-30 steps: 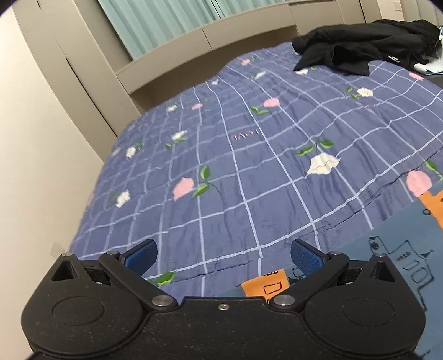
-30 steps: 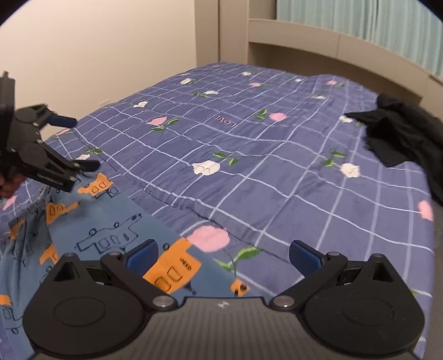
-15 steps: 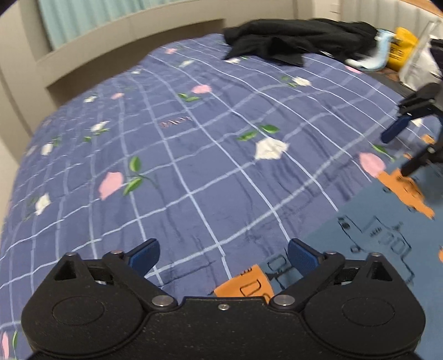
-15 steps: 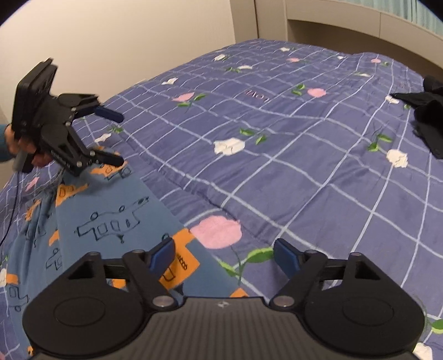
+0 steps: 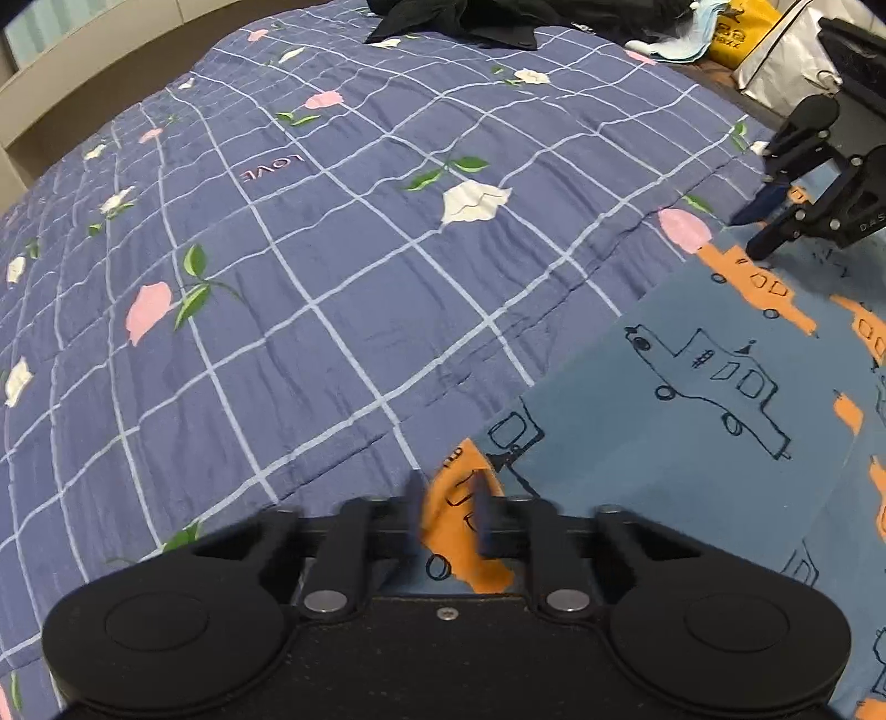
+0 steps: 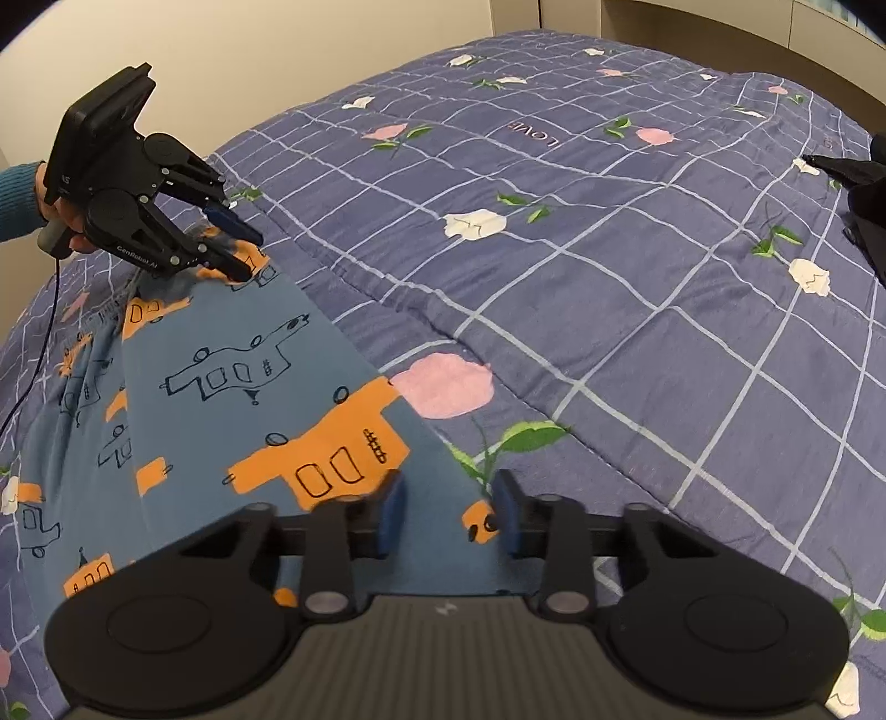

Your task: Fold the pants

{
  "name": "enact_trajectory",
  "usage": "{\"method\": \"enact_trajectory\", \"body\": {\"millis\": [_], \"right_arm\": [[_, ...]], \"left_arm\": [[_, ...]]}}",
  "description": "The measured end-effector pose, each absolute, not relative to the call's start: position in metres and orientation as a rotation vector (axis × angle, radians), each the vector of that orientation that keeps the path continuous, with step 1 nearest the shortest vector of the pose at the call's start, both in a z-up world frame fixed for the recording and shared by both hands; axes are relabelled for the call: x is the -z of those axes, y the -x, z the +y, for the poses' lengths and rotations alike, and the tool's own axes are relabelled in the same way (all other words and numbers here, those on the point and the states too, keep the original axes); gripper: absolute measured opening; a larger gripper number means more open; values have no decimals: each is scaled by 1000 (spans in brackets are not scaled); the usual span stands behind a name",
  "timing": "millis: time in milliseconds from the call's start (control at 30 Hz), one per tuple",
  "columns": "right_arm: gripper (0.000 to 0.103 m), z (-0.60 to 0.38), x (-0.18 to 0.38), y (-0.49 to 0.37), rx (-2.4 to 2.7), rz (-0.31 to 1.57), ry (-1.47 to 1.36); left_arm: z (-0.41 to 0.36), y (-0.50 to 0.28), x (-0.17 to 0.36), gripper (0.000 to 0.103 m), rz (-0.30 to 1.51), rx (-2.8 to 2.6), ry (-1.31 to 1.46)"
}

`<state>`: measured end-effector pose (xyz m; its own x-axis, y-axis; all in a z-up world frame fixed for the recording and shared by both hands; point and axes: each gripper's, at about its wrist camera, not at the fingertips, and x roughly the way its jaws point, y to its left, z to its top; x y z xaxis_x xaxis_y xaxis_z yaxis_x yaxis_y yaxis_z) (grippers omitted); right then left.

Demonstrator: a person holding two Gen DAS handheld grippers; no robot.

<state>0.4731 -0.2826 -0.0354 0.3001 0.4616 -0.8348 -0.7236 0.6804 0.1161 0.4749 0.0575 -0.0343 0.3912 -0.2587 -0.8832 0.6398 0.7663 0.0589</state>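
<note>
Blue pants (image 5: 698, 410) printed with orange and outlined cars lie flat on the bed, also in the right wrist view (image 6: 232, 399). My left gripper (image 5: 447, 512) has its fingers closed in on an orange-printed corner of the pants, with a small gap left and motion blur. It also shows in the right wrist view (image 6: 235, 255) at the pants' far corner. My right gripper (image 6: 447, 515) straddles the near corner with its fingers partly closed and a clear gap. It also shows in the left wrist view (image 5: 767, 227).
The pants lie on a purple checked quilt with flowers (image 5: 332, 249). A heap of black clothes (image 5: 498, 16) lies at the far end, with bags (image 5: 775, 61) beside it. A beige wall (image 6: 277, 55) runs along the bed's left side.
Both grippers' fingers have closed in from wide open around the pants' corners. The left gripper has swung right and lower, towards the pants' edge.
</note>
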Motion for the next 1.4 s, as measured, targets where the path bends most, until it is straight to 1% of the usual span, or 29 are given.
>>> {"method": "enact_trajectory", "body": {"millis": [33,100,133,233,300,467,567,667,833,933,1067,1233,1400], "right_arm": [[12,-280,34,-471,-801,985,322],[4,-273,32,-468,-802,987,352],[3,-269,30,-465,-796,980,377],[2,-260,21,-459,-747,933,445],[2,-254,10,-460,-677,862,497],[2,-236,-15,-485,-562,732,563],[2,-223,-16,-507,-530,722,569],[2,-214,-4,-525,-514,745,582],[2,-209,17,-526,-494,745,593],[2,-211,9,-509,-492,691,596],[2,-223,-16,-471,-489,603,545],[2,-238,-49,-402,-494,483,526],[2,-250,-66,-329,-502,429,515]], "left_arm": [[55,-473,33,2,1012,580,-447],[54,-470,29,1,997,561,-452],[55,-469,26,1,983,545,-451],[57,-466,10,0,899,486,-447],[60,-469,-2,0,847,438,-429],[61,-489,-15,0,786,332,-424],[62,-504,-6,0,806,303,-414],[63,-509,8,0,820,299,-425],[74,-502,15,0,793,321,-362],[80,-485,2,0,734,340,-344],[89,-452,-26,0,665,372,-279],[89,-394,-60,0,574,420,-250],[92,-334,-76,0,538,468,-206]]}}
